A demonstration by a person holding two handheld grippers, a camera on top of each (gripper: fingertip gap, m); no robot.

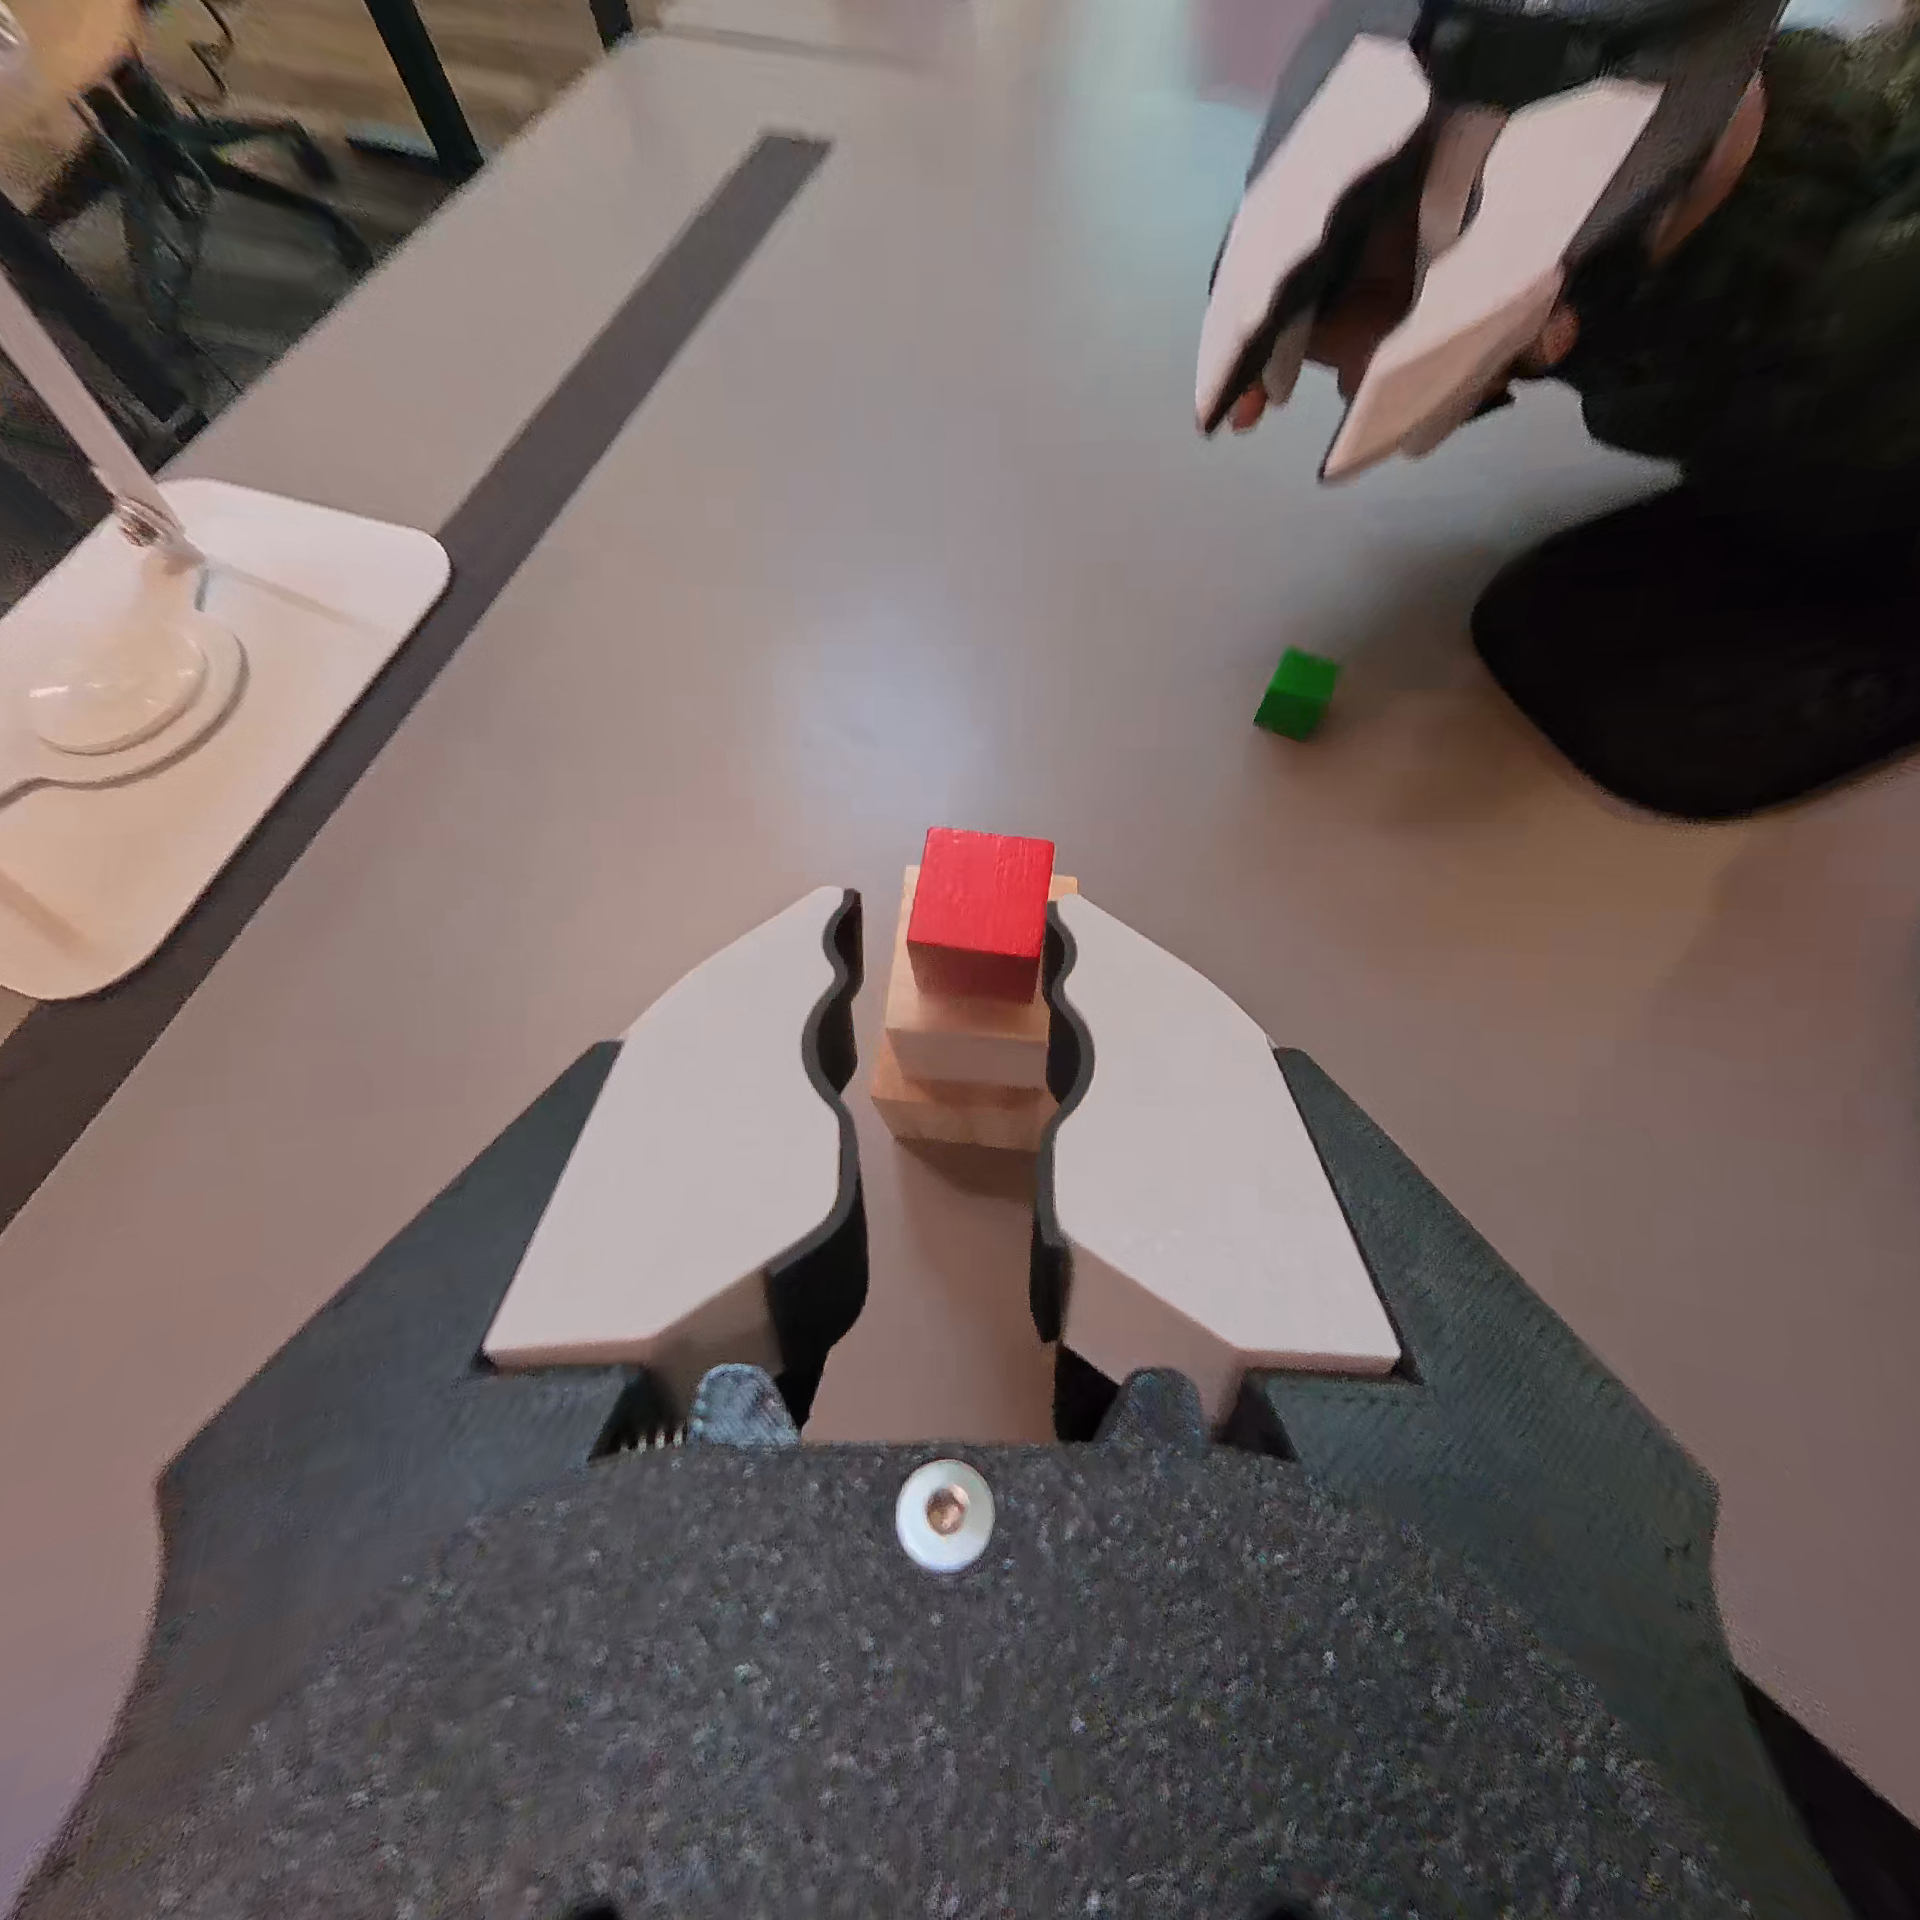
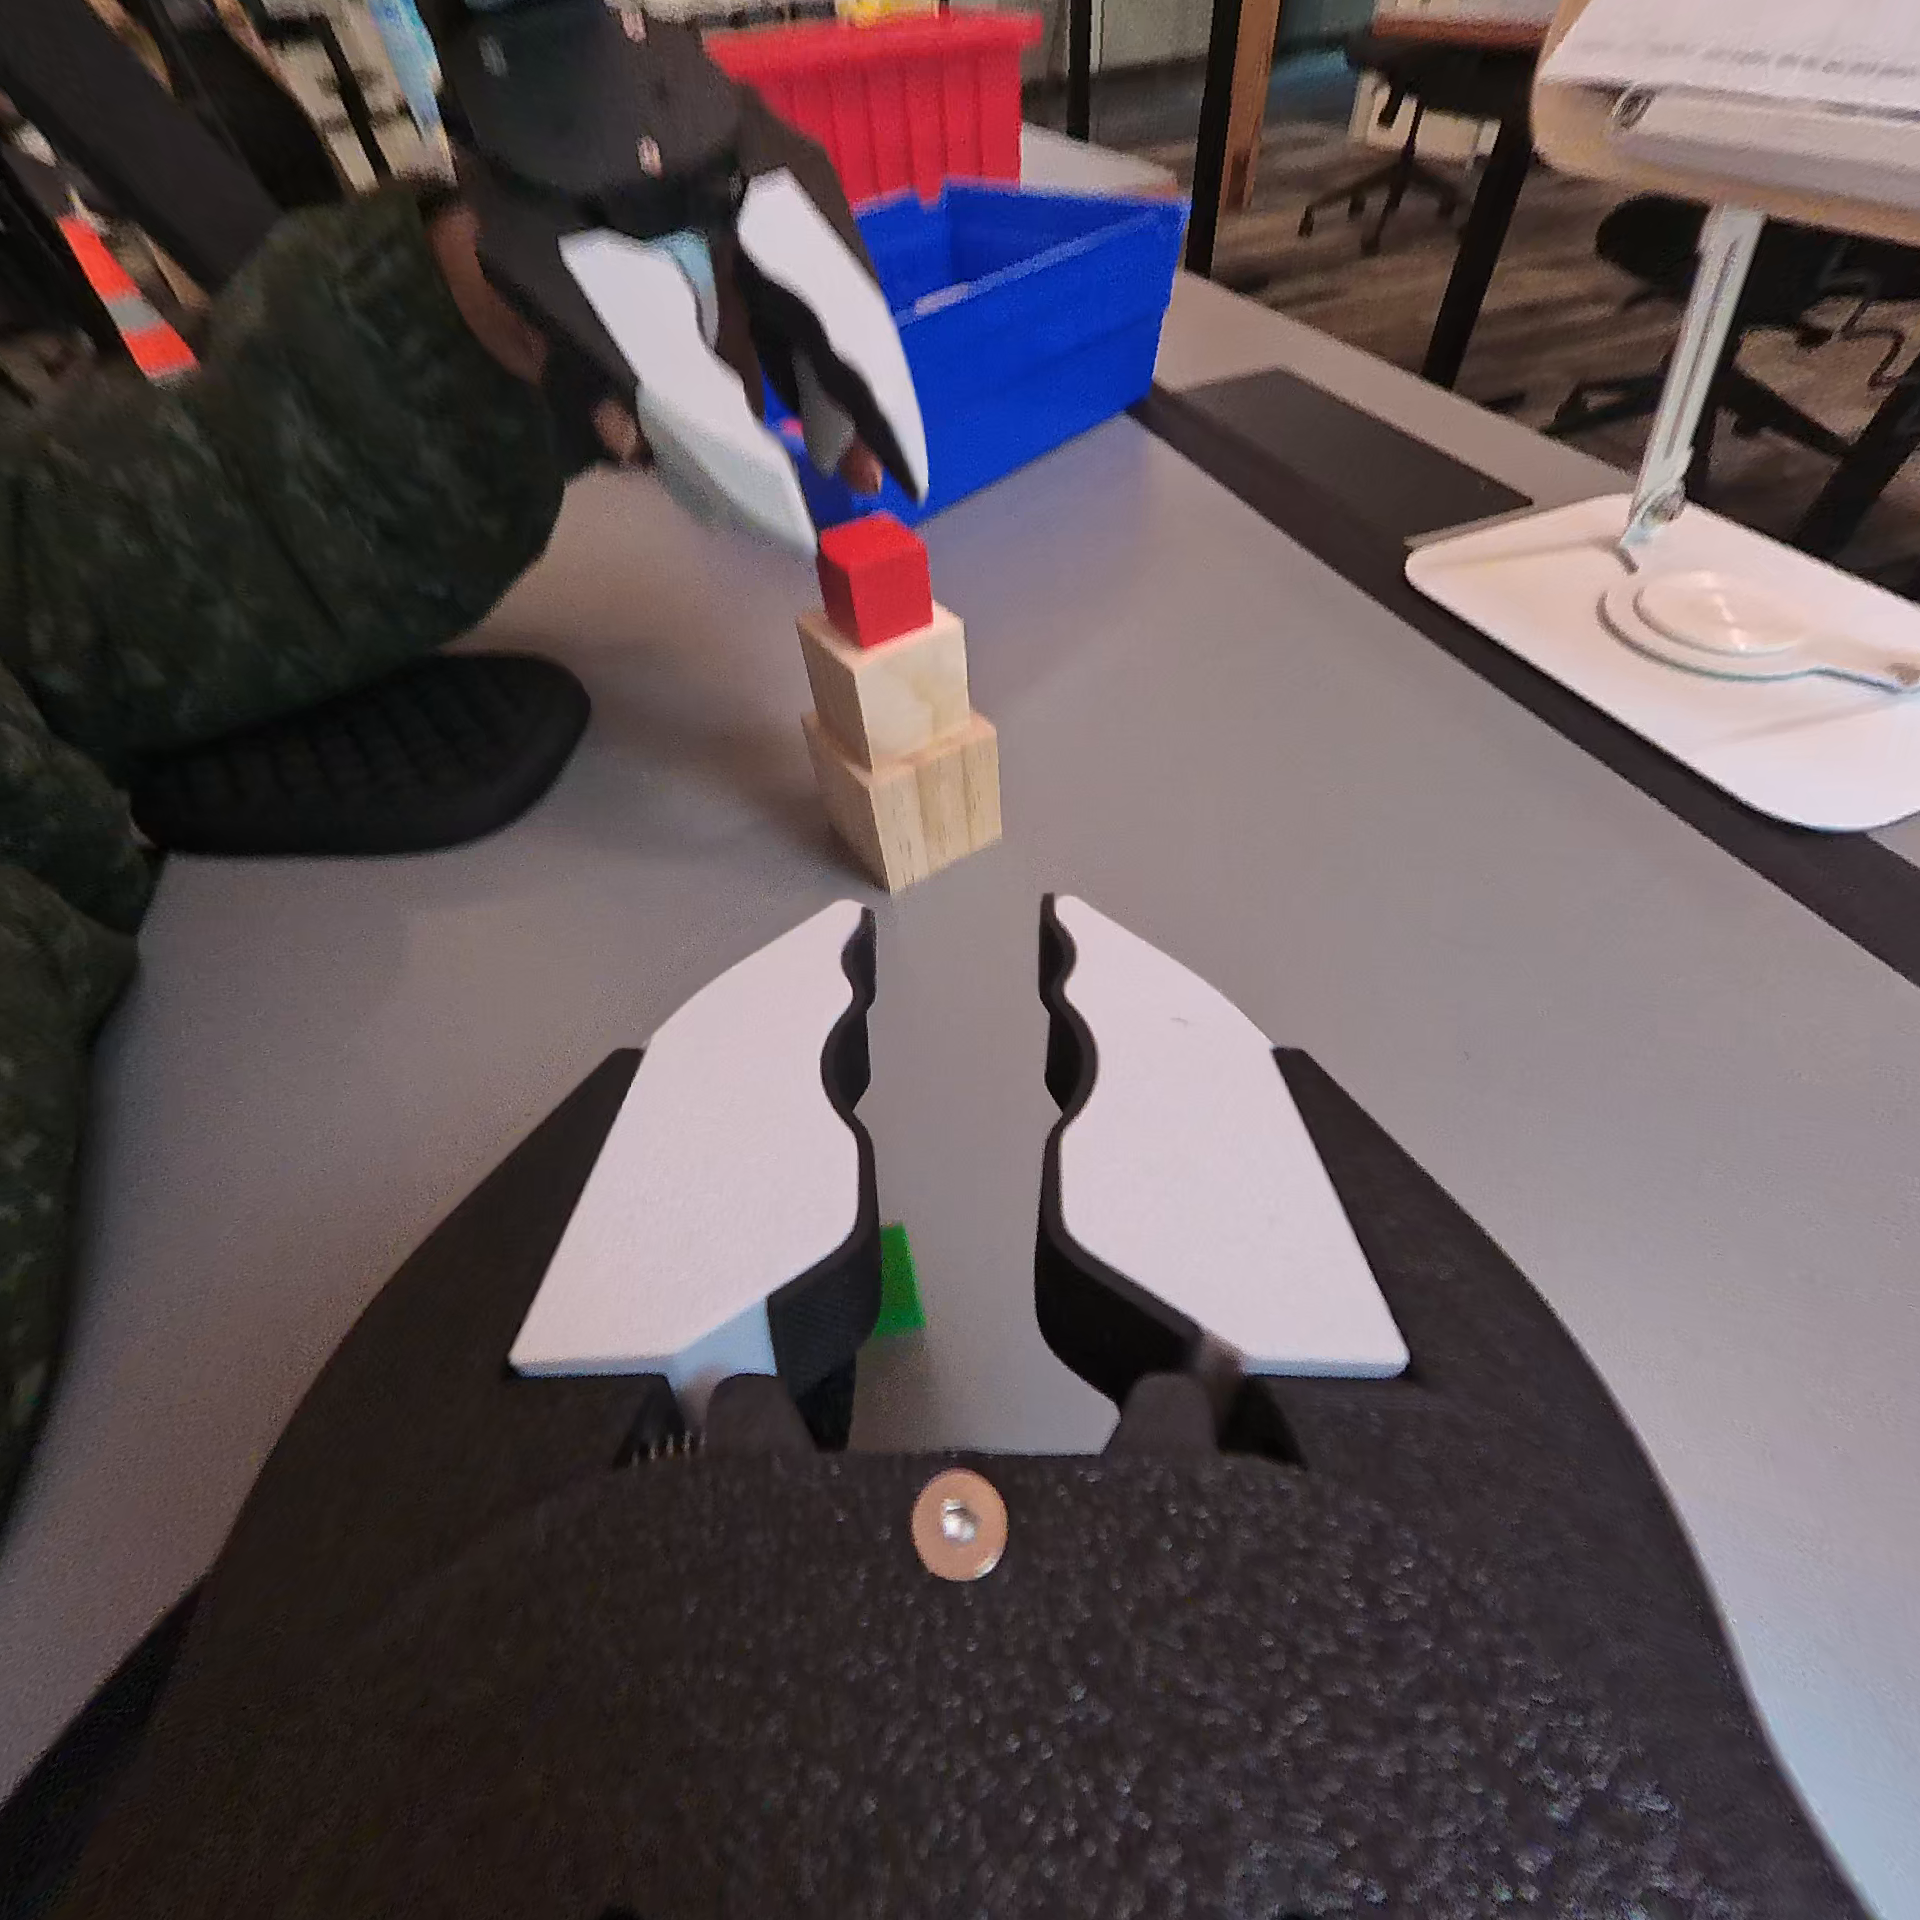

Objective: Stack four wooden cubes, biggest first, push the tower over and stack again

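My left gripper (image 1: 951, 914) hangs right over the block tower, fingers spread w/ nothing pinched; in the right wrist view it sits clear above the red cube (image 2: 873, 582). The red cube (image 1: 982, 909) tops the tower, on a pale wooden block (image 2: 883, 675), which sits on a bigger wooden block (image 2: 914, 800), all standing on the grey tabletop (image 1: 727, 623). My right gripper (image 2: 956, 914) is near the tower, fingers spread, bare tabletop betw. them. A green cube (image 1: 1296, 693) lies right of the tower, well apart. Blue bin (image 2: 1039, 322) and red bin (image 2: 894, 104) stand beyond the tower; white lamp base (image 1: 187, 707) left of it.
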